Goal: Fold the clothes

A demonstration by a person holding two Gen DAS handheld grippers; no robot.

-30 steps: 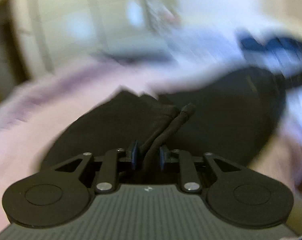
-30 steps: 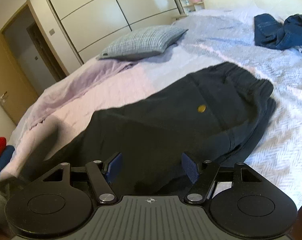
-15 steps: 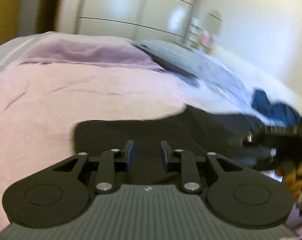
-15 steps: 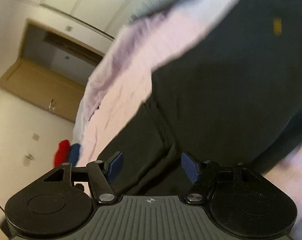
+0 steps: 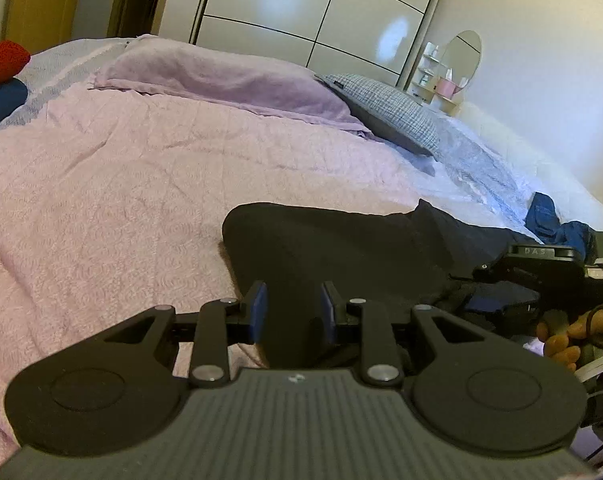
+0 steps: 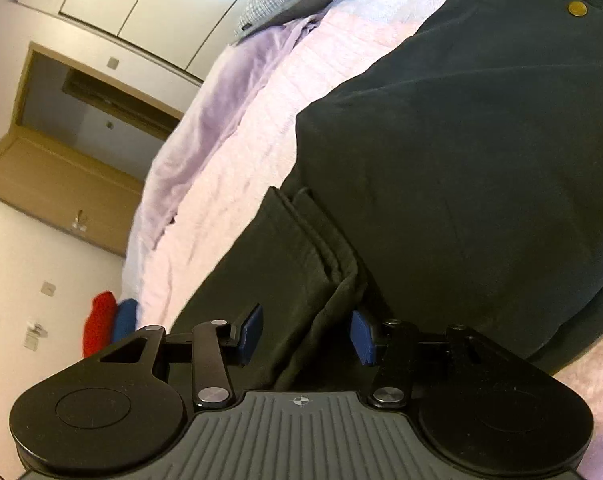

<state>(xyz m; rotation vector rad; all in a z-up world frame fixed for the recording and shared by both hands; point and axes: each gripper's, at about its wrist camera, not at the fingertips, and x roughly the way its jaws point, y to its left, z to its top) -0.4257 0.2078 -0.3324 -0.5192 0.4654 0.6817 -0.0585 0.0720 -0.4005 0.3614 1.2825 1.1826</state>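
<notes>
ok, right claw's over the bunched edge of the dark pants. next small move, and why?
Probably finish closing the right claw on the bunched fold of the dark pants. Its jaws are closing with that ridge of fabric between them, but the pads do not yet look pressed on it. The left claw sits part open over the pants' other end on the pink bedspread, holding nothing.
</notes>
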